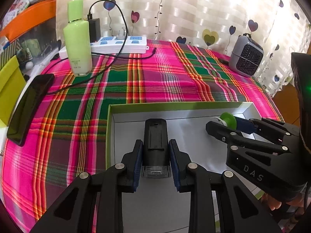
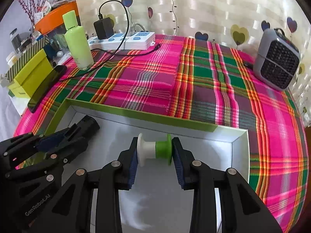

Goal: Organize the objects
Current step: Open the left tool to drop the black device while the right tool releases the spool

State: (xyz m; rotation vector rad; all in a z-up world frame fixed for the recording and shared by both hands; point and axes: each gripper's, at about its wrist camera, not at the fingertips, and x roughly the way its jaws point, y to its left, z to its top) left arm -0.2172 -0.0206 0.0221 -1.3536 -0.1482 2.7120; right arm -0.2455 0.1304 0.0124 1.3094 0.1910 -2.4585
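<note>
A shallow box (image 1: pixel 175 105) with a green rim and white inside lies on the plaid cloth; it also shows in the right wrist view (image 2: pixel 136 114). My left gripper (image 1: pixel 155 151) is shut on a black cylindrical device (image 1: pixel 155 136) with a clear end, held over the box's left part. The device also shows in the right wrist view (image 2: pixel 87 125). My right gripper (image 2: pixel 154 151) is shut on a white and green spool (image 2: pixel 155 149), held over the box's right part. The spool also shows in the left wrist view (image 1: pixel 228 120).
A light green bottle (image 1: pixel 77 38), a white power strip (image 1: pixel 120 44) with a black charger and cable, and a black phone (image 1: pixel 29 106) stand at the left. A grey fan heater (image 1: pixel 246 56) stands at the back right. Yellow-green boxes (image 2: pixel 33 73) sit off the left edge.
</note>
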